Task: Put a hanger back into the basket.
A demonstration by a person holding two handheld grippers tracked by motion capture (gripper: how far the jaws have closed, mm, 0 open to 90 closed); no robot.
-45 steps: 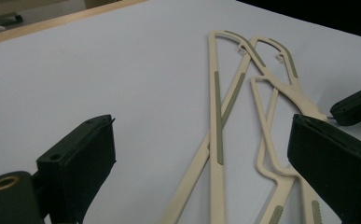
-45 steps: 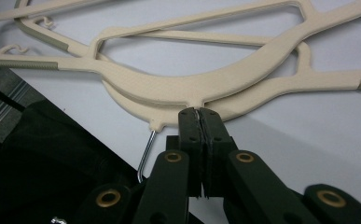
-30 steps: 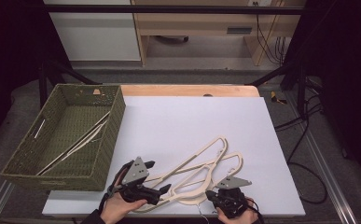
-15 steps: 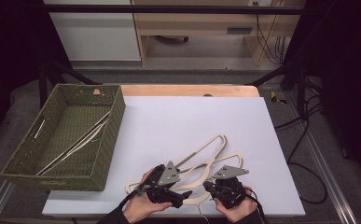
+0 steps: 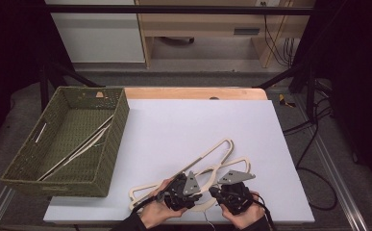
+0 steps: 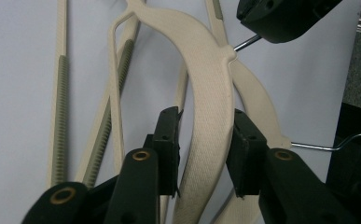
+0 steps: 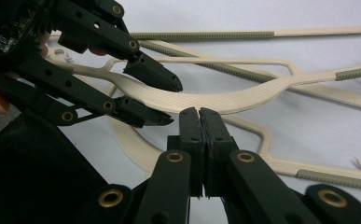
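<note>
Two cream hangers (image 5: 207, 166) lie crossed on the white worktop (image 5: 183, 125), just ahead of both grippers. The left gripper (image 6: 202, 144), held low and tilted forward, has its jaws parted around the upper hanger's curved arm (image 6: 211, 93), apparently to separate it. Beside it, the right gripper (image 7: 199, 122) has its jaws pressed together, holding nothing.

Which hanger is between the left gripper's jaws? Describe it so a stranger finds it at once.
At the white table's front edge lies a heap of cream hangers. The top hanger, between the left gripper's open jaws, has a broad, curved, textured arm; its neighbours are thin bars with green ribbed grips.
</note>
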